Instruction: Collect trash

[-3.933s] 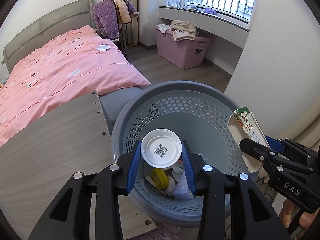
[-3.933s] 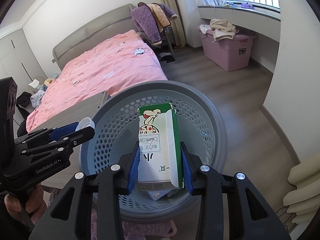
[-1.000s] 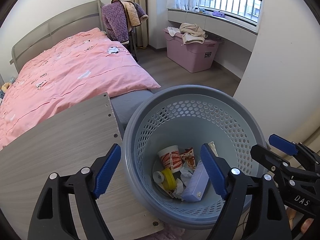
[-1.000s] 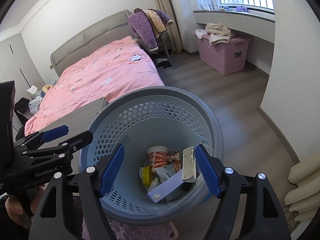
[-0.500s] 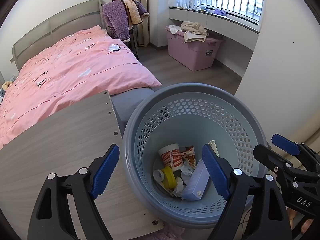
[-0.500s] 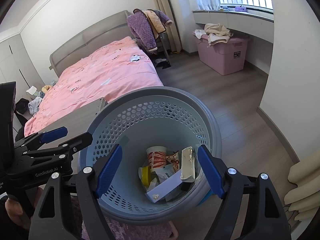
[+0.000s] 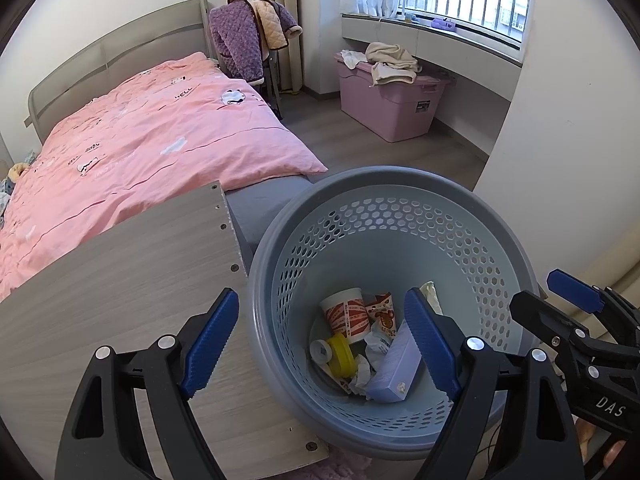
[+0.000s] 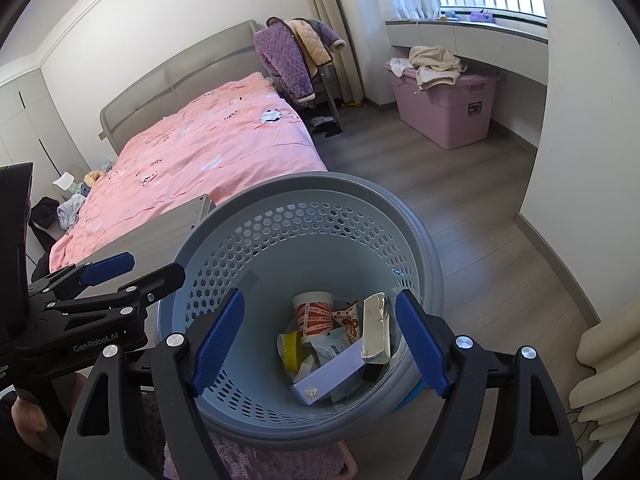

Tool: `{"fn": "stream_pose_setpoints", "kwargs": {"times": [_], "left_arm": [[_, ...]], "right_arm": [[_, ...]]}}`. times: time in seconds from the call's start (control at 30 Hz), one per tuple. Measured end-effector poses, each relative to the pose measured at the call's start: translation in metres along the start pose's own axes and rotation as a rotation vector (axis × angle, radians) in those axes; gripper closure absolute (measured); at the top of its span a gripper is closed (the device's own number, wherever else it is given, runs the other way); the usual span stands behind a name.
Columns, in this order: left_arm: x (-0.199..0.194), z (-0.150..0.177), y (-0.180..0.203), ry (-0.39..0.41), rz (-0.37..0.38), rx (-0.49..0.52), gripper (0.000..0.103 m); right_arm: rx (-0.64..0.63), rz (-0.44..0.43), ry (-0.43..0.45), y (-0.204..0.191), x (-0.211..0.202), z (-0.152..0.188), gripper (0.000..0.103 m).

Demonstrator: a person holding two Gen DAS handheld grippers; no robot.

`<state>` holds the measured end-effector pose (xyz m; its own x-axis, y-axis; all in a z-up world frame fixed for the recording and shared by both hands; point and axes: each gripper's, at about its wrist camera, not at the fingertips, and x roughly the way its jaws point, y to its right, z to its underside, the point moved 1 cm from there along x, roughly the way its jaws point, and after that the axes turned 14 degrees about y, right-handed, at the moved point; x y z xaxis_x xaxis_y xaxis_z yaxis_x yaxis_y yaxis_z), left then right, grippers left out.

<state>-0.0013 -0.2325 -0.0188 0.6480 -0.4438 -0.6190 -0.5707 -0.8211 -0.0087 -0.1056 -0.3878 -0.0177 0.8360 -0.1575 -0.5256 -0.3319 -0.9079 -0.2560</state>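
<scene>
Left wrist view: my left gripper and right gripper both stand released, empty, above the perforated grey waste basket holding a paper cup and carton.

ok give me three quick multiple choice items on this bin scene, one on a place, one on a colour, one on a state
1. Where does the red-and-white paper cup lie?
A. on the bed
B. in the grey perforated basket
C. on the wooden board

2. What colour is the storage box under the window?
A. pink
B. green
C. black

3. How do the left claw and right claw stand?
A. both shut on trash
B. left open, right shut on a carton
C. both open with nothing held

Answers: 1 B, the cup lies among the trash at the basket's bottom; 2 A, the lidded box is pink; 3 C, both pairs of blue pads stand wide apart with nothing pressed between them.
</scene>
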Motion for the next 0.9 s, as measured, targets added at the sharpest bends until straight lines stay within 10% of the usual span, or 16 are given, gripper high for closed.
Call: {"fn": "stream_pose_setpoints", "kwargs": {"times": [0.9], "left_arm": [[-0.0054, -0.0005, 0.0047, 0.022, -0.007, 0.026, 0.022]], "right_arm": [[-0.003, -0.003, 0.002, -0.0004, 0.0006, 0.001, 0.027]]}}
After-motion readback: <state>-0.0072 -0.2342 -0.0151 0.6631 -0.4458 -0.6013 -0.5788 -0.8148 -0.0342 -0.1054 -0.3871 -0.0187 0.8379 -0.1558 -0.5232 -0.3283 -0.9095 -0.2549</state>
